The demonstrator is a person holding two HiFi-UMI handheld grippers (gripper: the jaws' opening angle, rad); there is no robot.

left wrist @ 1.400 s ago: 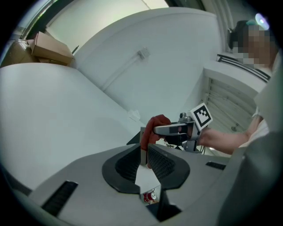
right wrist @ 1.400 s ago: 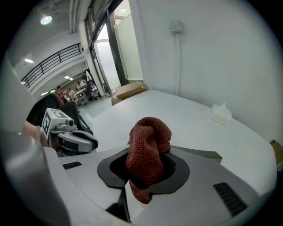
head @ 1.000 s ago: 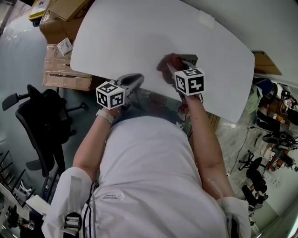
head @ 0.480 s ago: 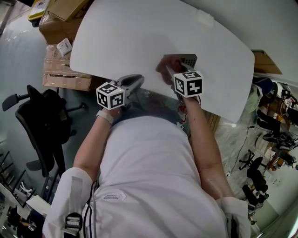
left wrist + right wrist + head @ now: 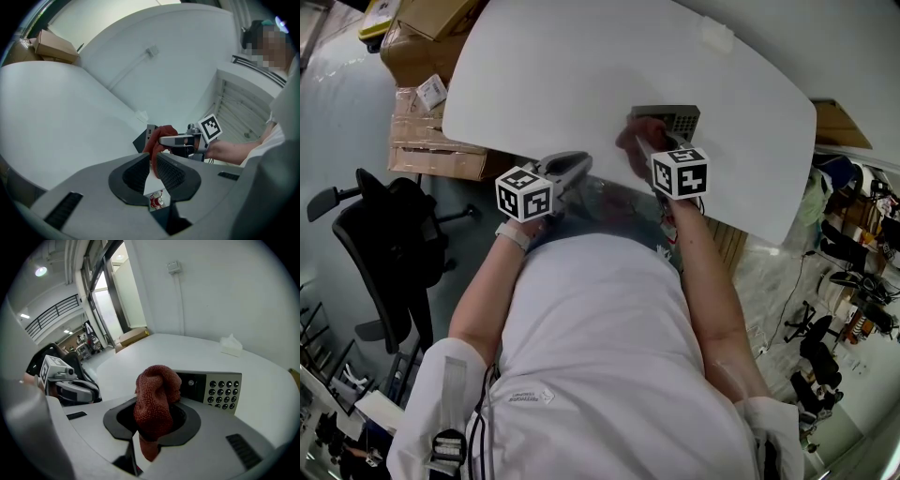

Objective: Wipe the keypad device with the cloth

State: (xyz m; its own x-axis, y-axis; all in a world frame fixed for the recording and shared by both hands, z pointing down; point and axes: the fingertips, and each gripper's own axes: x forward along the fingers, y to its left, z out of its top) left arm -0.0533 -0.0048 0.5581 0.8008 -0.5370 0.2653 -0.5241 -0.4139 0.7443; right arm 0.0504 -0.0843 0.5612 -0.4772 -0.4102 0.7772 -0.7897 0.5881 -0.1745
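Our right hand-held gripper (image 5: 154, 425) is pinching the red cloth (image 5: 157, 397), which bulges up in a bunched wad between its jaws. The keypad device (image 5: 218, 390) lies flat on the white bench (image 5: 581, 75), at about 1 o'clock in the head view. The cloth sits at its 8 o'clock end, over the dark panel and clear of the button grid. Our left hand-held gripper (image 5: 152, 164) hangs at 8 o'clock of the device, at the bench's near edge. Its jaws are spread a little and nothing is between them.
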